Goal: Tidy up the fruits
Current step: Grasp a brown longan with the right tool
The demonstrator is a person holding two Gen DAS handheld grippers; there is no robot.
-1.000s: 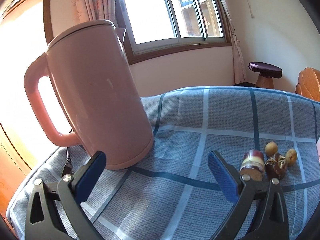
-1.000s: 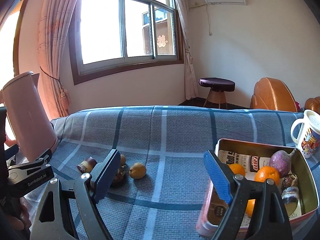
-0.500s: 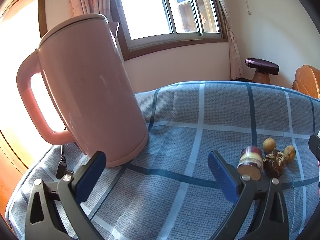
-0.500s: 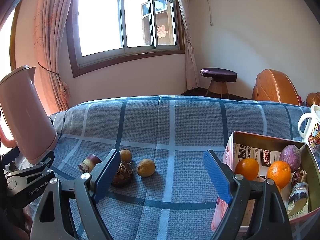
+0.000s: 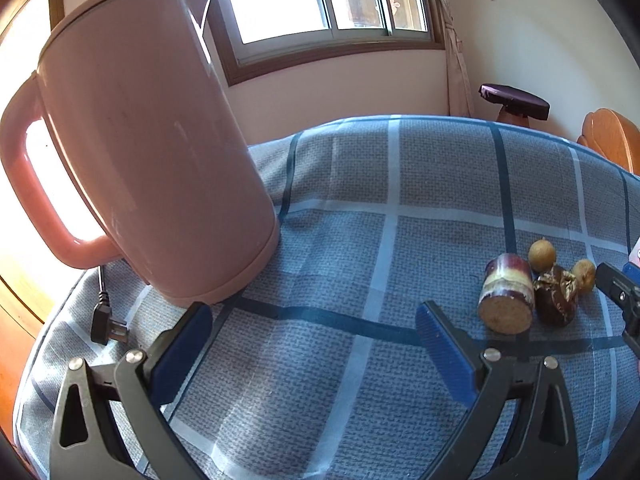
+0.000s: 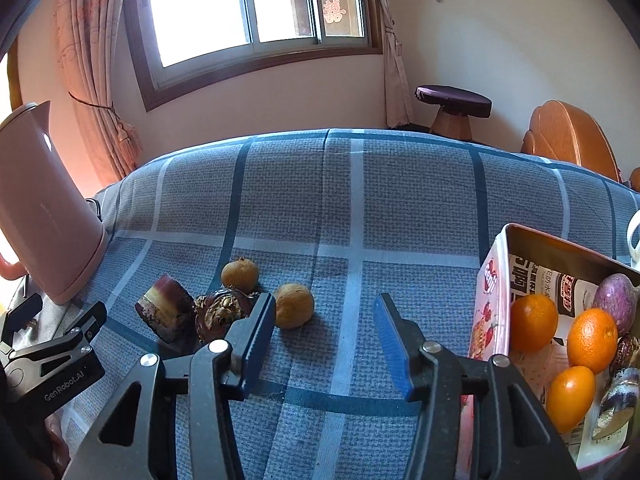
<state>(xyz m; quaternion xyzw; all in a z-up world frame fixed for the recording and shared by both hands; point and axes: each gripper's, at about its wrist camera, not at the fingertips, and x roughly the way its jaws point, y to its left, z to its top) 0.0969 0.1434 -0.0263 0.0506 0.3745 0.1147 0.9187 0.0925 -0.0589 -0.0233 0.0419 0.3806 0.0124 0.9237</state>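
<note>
On the blue plaid cloth lie a sugarcane piece [image 6: 165, 307], a dark brown chestnut-like fruit [image 6: 218, 314] and two small yellow-brown round fruits [image 6: 294, 305] [image 6: 239, 275]. The same group shows in the left wrist view: the cane [image 5: 507, 293], the dark fruit [image 5: 557, 295] and a round fruit [image 5: 541, 255]. My right gripper [image 6: 325, 330] is open and empty, low over the cloth just right of the nearer round fruit. My left gripper [image 5: 314, 334] is open and empty, left of the group. A pink tin box [image 6: 493, 280] at right holds oranges [image 6: 591, 340] and a purple fruit [image 6: 616, 298].
A tall pink kettle [image 5: 140, 152] stands on the cloth's left side, with its black plug [image 5: 106, 324] lying beside it. A white mug [image 6: 634, 240] stands behind the tin. A stool [image 6: 452, 110] and a wooden chair [image 6: 568, 140] stand beyond the table.
My right gripper has moved down and forward towards the loose fruits, which now sit larger and closer. My left gripper has dipped closer to the cloth. Both stay open.
</note>
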